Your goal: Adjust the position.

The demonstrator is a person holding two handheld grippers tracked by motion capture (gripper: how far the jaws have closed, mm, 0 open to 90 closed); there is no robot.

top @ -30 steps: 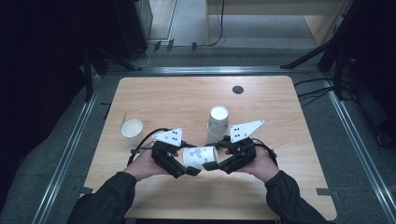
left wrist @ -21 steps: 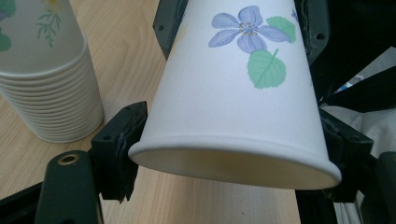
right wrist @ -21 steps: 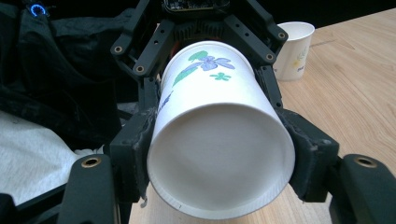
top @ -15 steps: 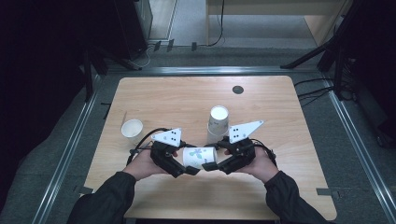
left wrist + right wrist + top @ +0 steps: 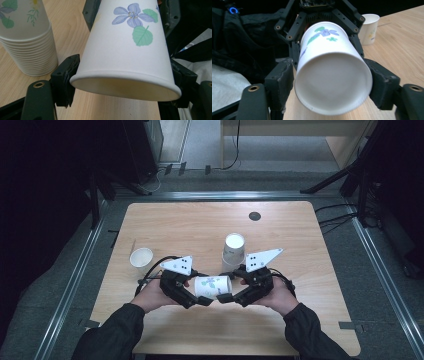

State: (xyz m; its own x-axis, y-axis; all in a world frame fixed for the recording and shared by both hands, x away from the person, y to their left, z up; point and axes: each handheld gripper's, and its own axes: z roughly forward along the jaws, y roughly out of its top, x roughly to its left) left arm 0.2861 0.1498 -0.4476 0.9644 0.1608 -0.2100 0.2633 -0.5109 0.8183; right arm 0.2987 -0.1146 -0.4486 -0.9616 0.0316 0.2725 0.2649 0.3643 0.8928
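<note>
Sideways, empty paper cup (image 5: 213, 286) spans both tools.

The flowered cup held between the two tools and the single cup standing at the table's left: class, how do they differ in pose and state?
The flowered cup lies on its side, off the table; the single cup stands upright on the table, mouth up. The flowered cup sits between the left tool and right tool; the single cup stands apart, untouched. The right tool's jaws have just been opening around the flowered cup's base. Both are white paper cups.
</note>
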